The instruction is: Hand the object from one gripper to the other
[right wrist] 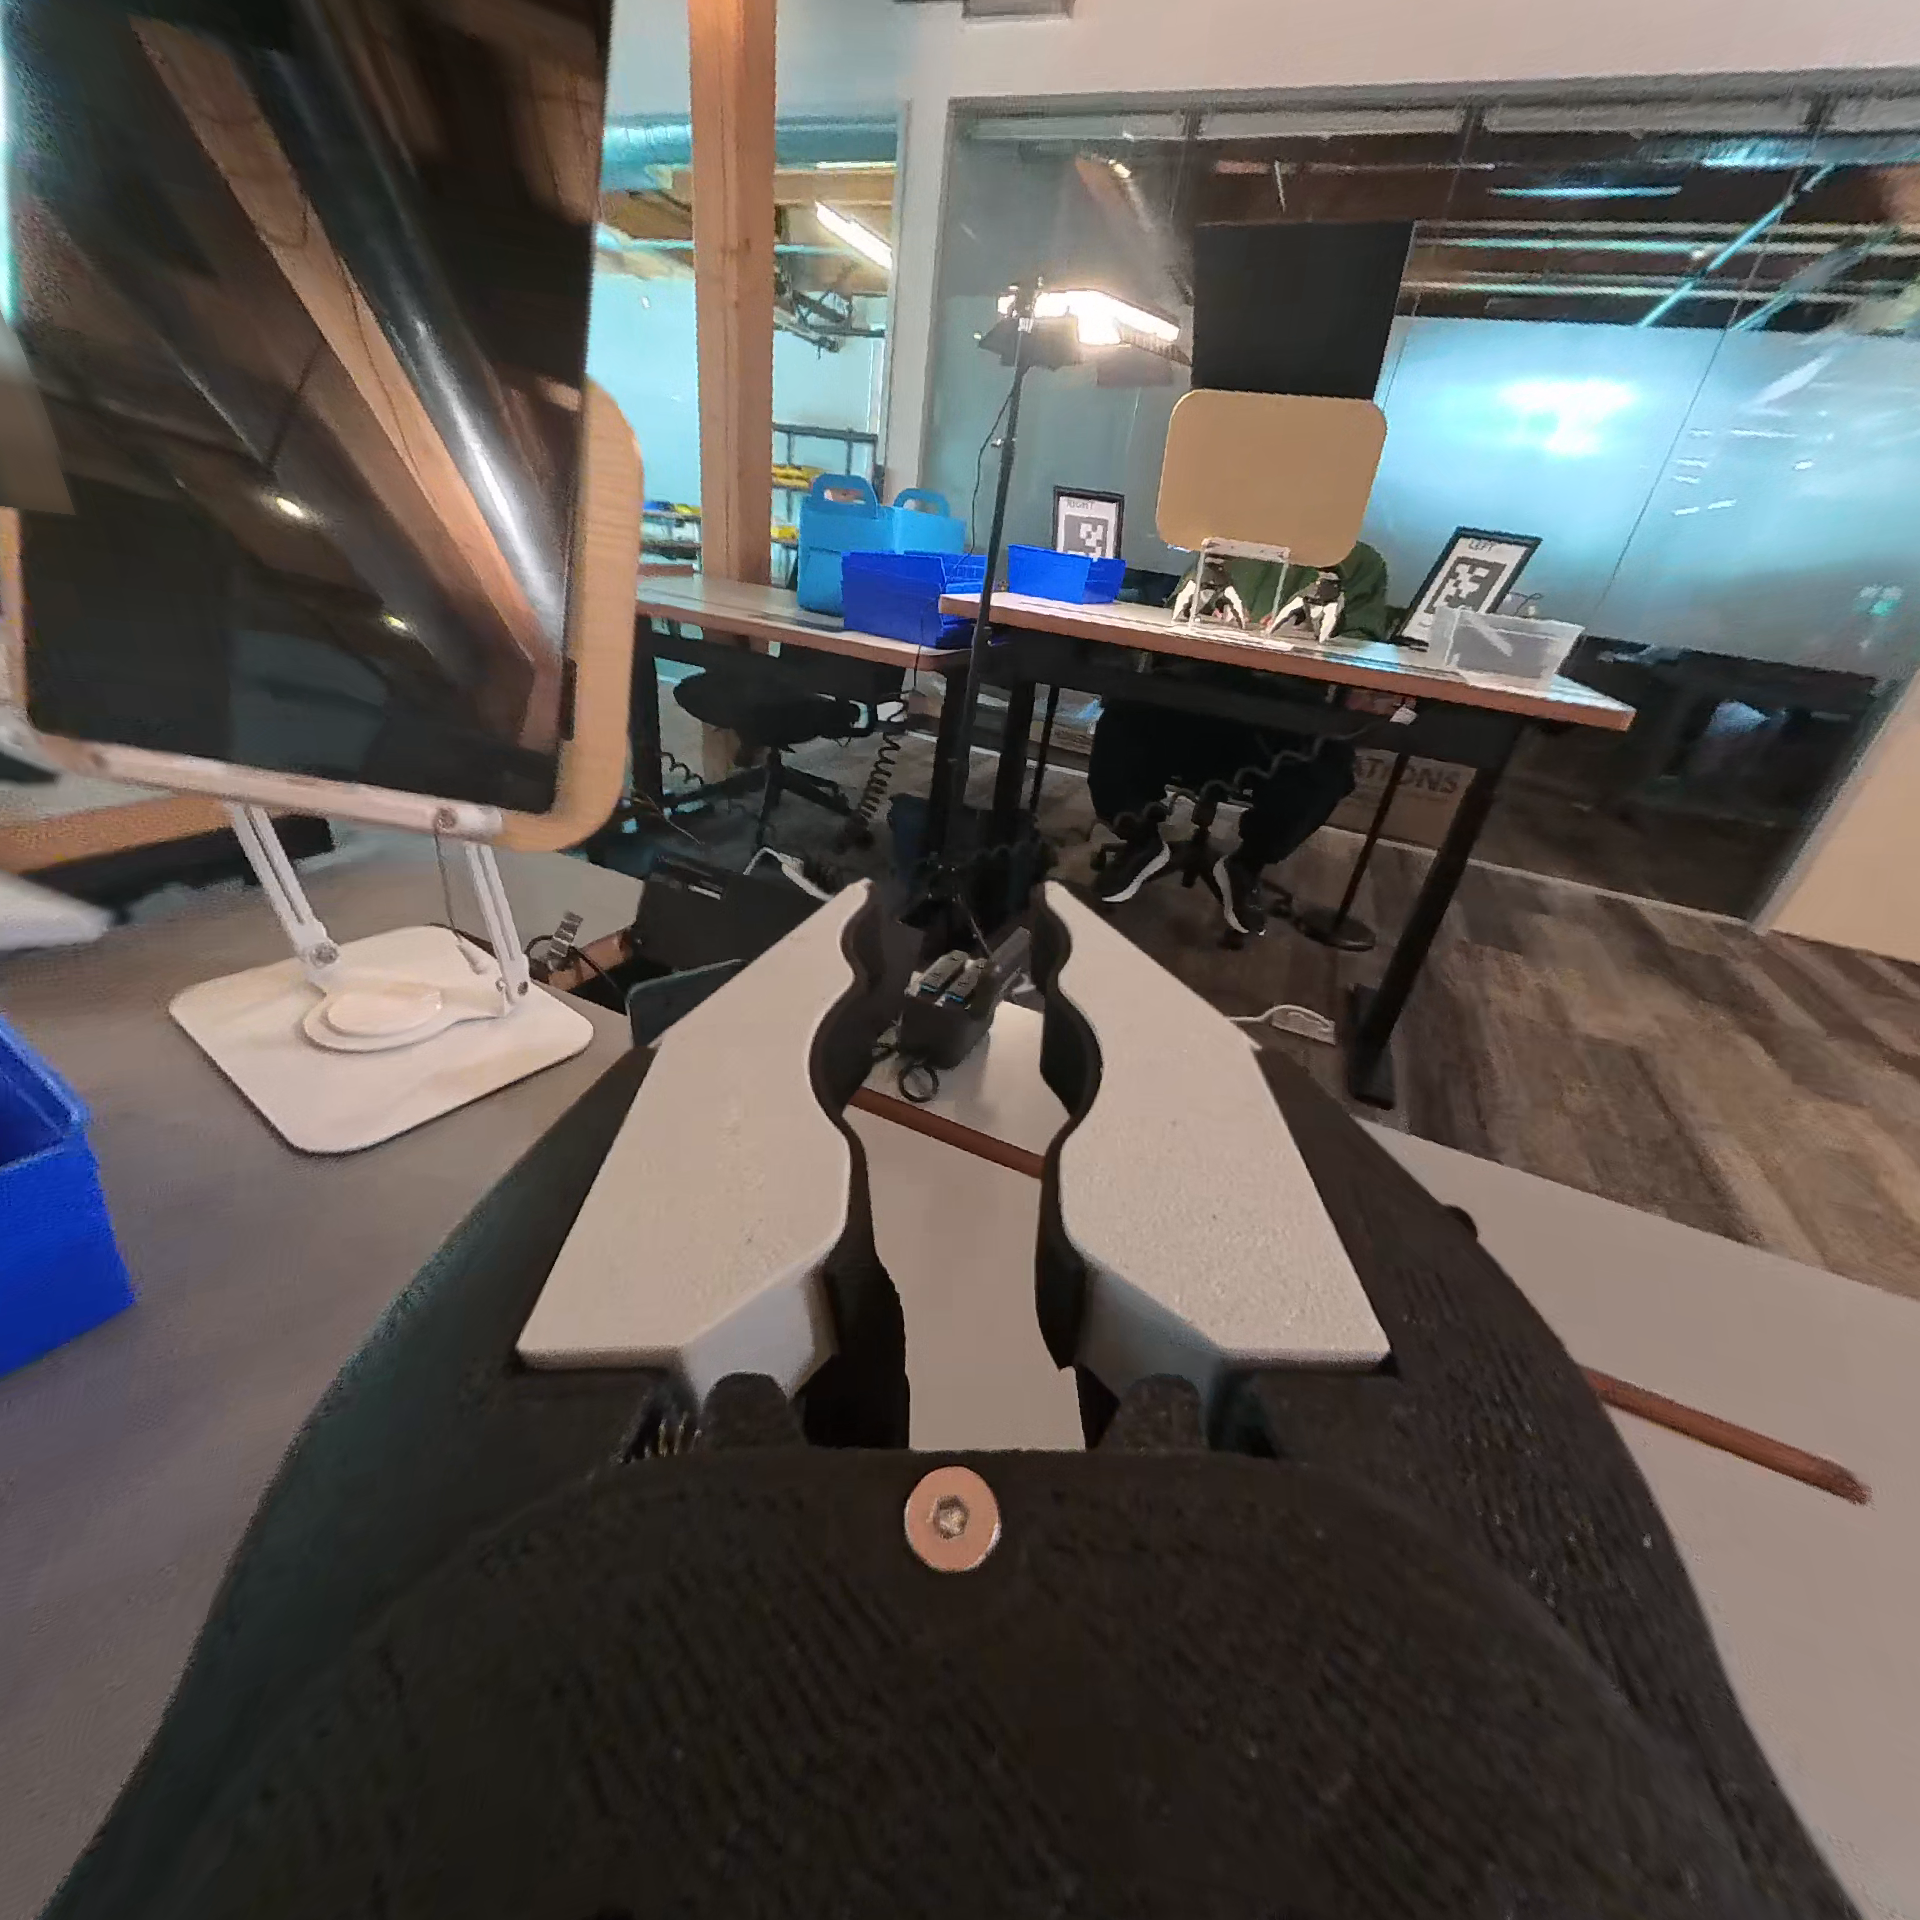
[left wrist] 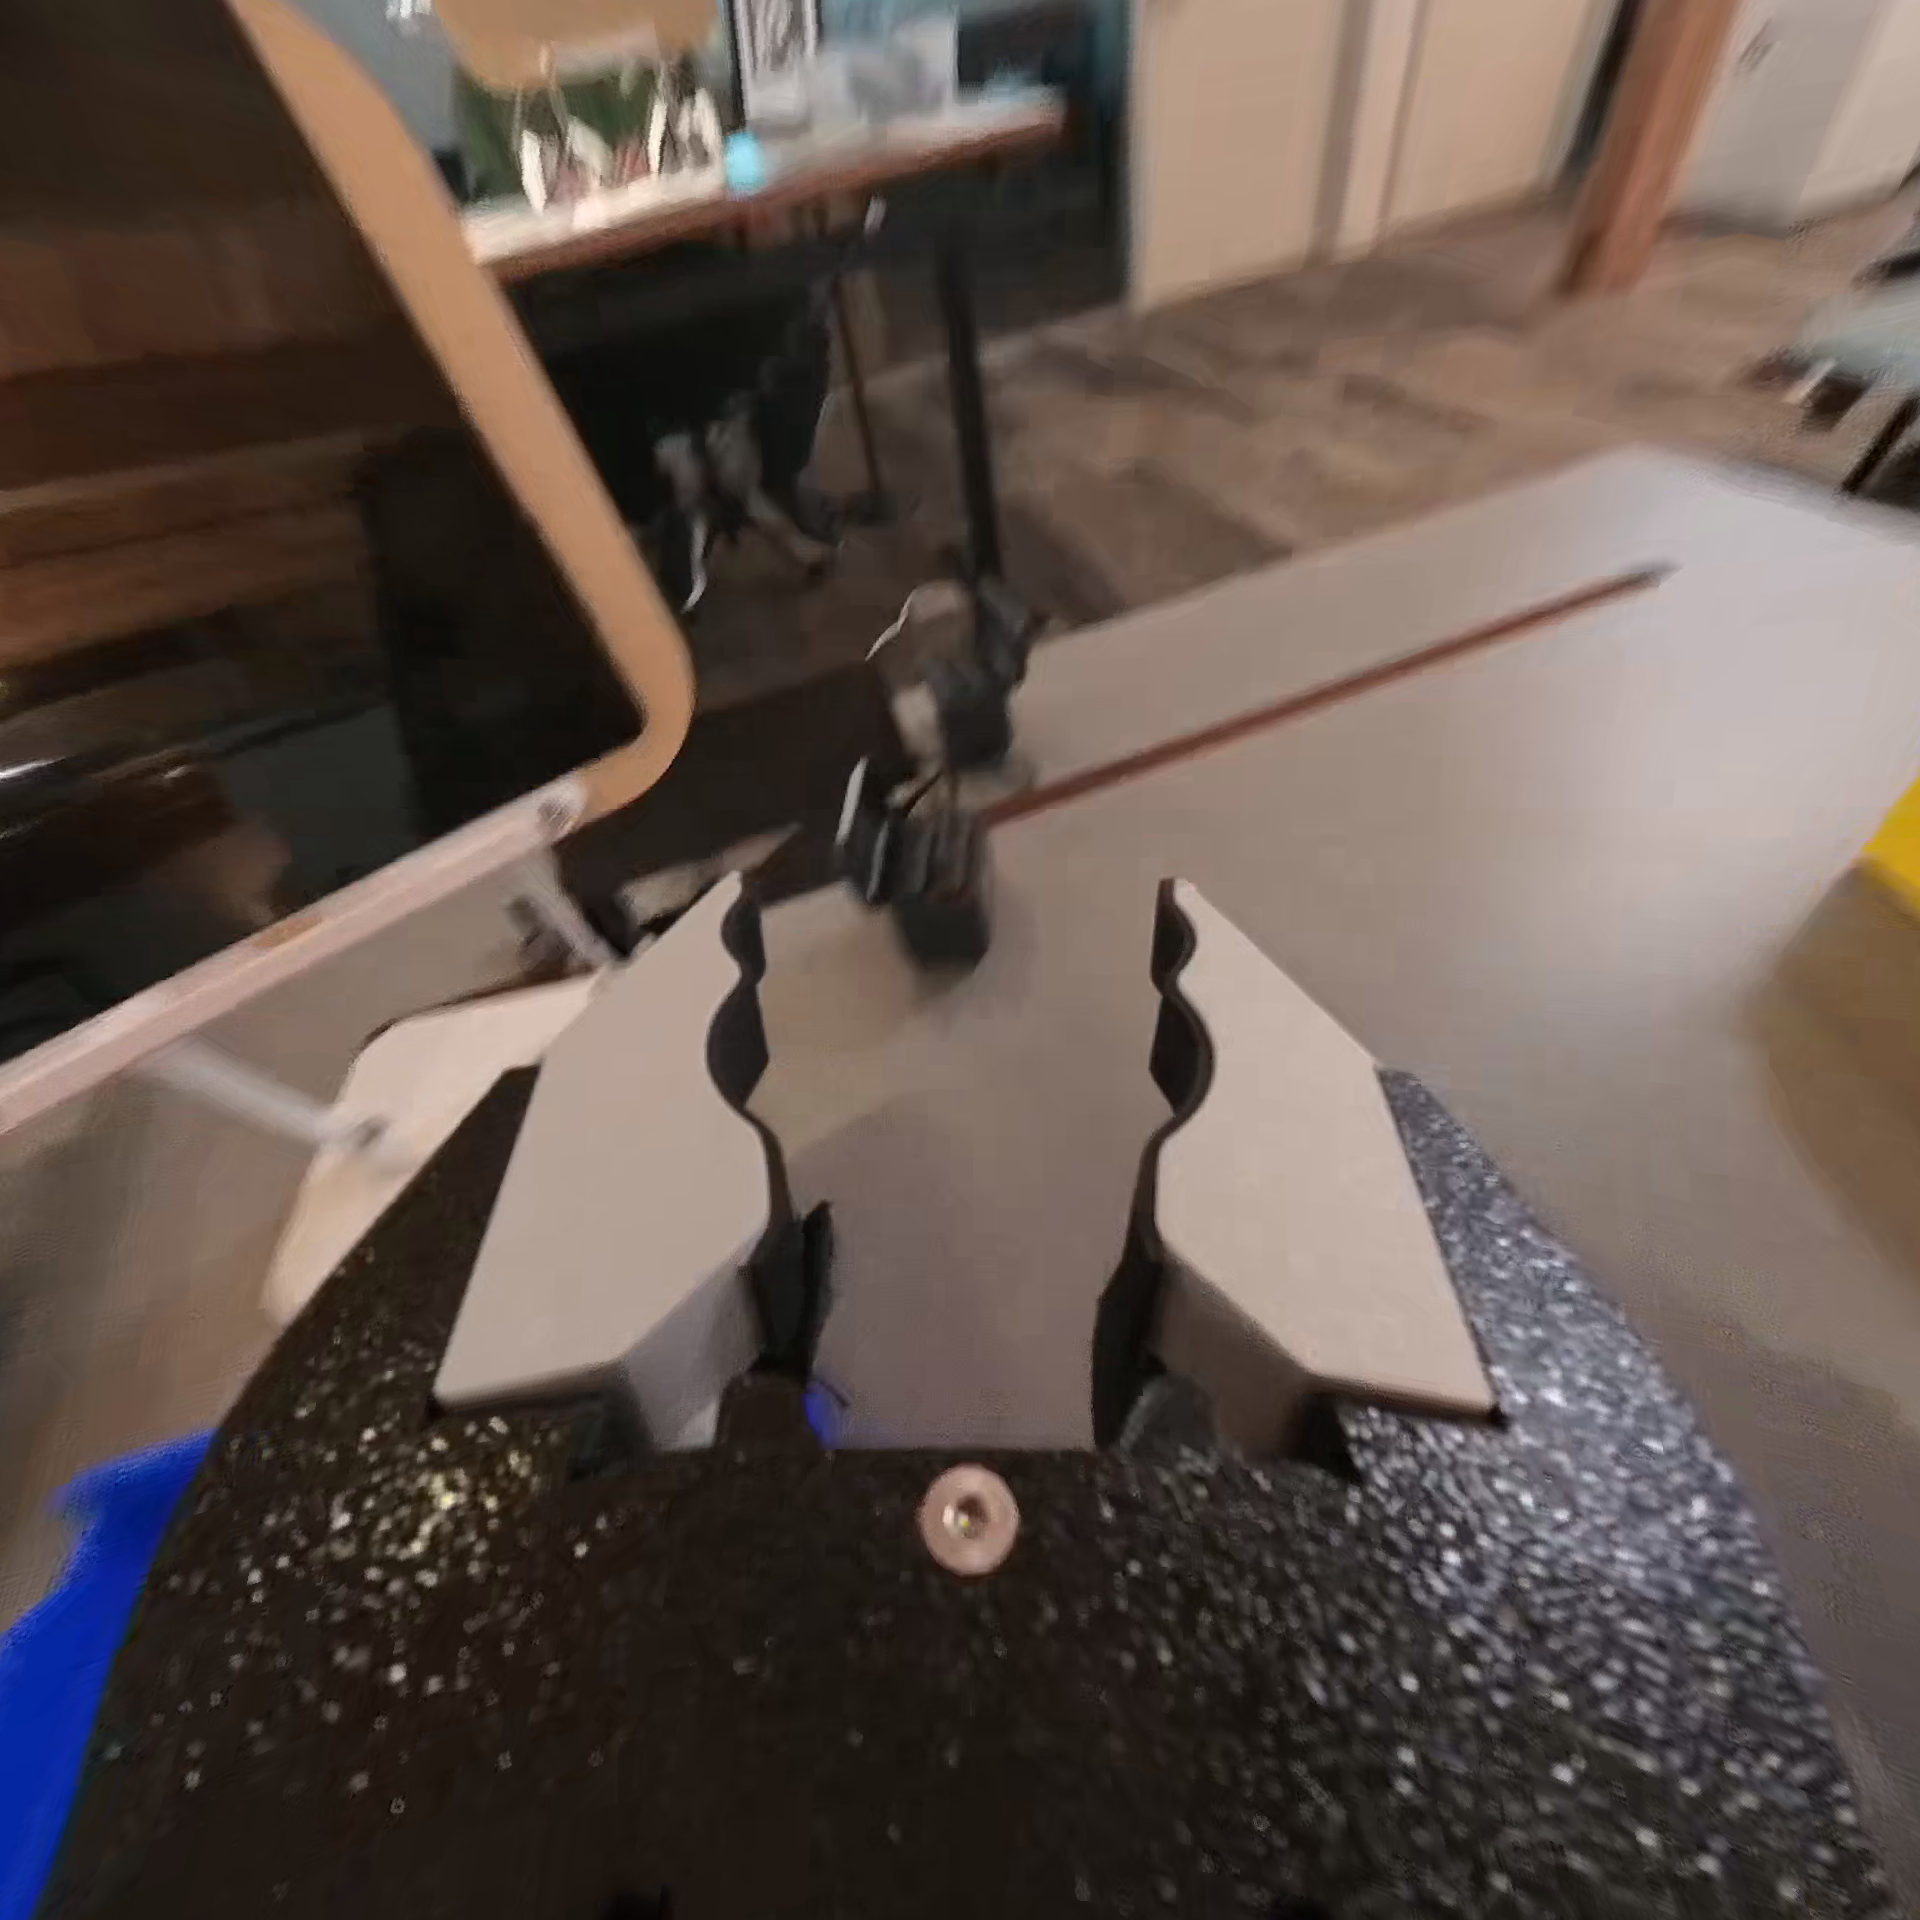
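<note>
— Left black speckled two-finger gripper (left wrist: pixel 961 904): pale scalloped fingers (left wrist: pixel 644 1122) spread wide, nothing between, view blurred.
— Right black ribbed two-finger gripper (right wrist: pixel 956 914): white scalloped fingers (right wrist: pixel 1184 1164) narrowly parted, tips close, gripping nothing.

Left wrist view motion-blurred; tablet (right wrist: pixel 312 416) cut off at the frame edge; blue bin (right wrist: pixel 47 1226) cropped left

Two framed marker cards (right wrist: pixel 1088 523) (right wrist: pixel 1470 585) on far desk (right wrist: pixel 1351 665) bear short printed captions above black-and-white square codes. Box (right wrist: pixel 1408 779) under desk shows partial lettering. Left wrist view too blurred for reading.
</note>
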`<state>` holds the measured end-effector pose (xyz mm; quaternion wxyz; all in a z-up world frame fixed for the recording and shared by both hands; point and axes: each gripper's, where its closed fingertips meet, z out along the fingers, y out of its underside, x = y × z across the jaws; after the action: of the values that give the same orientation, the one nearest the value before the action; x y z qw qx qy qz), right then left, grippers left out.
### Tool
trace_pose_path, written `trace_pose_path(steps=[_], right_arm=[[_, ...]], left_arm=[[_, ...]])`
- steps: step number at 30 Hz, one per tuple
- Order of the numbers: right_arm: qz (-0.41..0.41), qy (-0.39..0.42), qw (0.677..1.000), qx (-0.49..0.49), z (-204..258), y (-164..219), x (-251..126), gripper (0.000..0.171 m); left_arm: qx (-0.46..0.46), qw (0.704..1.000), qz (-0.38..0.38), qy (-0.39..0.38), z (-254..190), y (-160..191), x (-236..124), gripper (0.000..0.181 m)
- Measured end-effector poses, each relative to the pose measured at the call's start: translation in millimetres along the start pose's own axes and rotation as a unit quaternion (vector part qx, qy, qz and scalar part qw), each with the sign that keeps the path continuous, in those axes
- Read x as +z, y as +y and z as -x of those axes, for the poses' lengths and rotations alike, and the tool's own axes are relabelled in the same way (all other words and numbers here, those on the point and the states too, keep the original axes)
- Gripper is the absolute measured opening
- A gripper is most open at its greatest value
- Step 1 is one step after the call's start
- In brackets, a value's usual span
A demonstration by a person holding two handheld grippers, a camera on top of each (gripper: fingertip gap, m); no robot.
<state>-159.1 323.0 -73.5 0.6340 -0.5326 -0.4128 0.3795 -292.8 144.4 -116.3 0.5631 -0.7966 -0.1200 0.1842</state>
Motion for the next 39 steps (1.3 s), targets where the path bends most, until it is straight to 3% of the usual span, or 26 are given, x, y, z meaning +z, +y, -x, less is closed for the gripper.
trace_pose_path(steps=[5,10,15,20,24,26,28,31,35,37,39], right_arm=[[-0.006,-0.02,0.999,0.043,-5.2,2.9,-3.4,0.025],[-0.005,-0.035,0.998,0.059,-6.4,4.8,-5.3,0.025],[-0.01,-0.059,0.995,0.077,-0.1,4.4,-4.5,0.025],[0.0,-0.066,0.994,0.091,0.8,10.6,-0.9,0.025],[0.008,-0.074,0.992,0.099,3.5,14.3,0.8,0.026],[0.009,-0.078,0.992,0.097,5.3,14.6,1.3,0.025],[0.011,-0.079,0.992,0.093,6.7,15.1,1.7,0.025],[0.014,-0.085,0.993,0.083,10.1,16.6,3.0,0.025],[-0.011,-0.13,0.99,0.056,30.8,9.5,5.4,0.027],[-0.047,-0.172,0.984,0.022,56.0,-2.9,4.8,0.031],[-0.087,-0.26,0.962,0.007,100.6,-17.2,-2.3,0.034]], left_arm=[[0.065,0.978,0.182,-0.072,48.5,63.6,-66.9,0.065],[-0.007,0.935,0.355,-0.016,73.4,162.4,-121.0,0.046],[-0.107,0.897,0.422,0.076,60.0,222.7,-146.0,0.055],[-0.115,0.877,0.46,0.074,59.9,258.4,-149.2,0.067],[-0.108,0.871,0.473,0.082,52.9,275.5,-142.6,0.062],[-0.109,0.869,0.474,0.089,46.9,279.7,-141.0,0.051],[-0.101,0.873,0.47,0.078,49.5,279.0,-141.9,0.051],[-0.053,0.89,0.453,0.015,77.7,268.4,-150.0,0.05],[-0.051,0.939,0.337,-0.037,107.1,217.4,-154.0,0.05],[-0.079,0.966,0.245,-0.002,100.0,178.6,-149.9,0.05],[-0.145,0.972,0.126,0.137,59.6,124.9,-146.7,0.049]])
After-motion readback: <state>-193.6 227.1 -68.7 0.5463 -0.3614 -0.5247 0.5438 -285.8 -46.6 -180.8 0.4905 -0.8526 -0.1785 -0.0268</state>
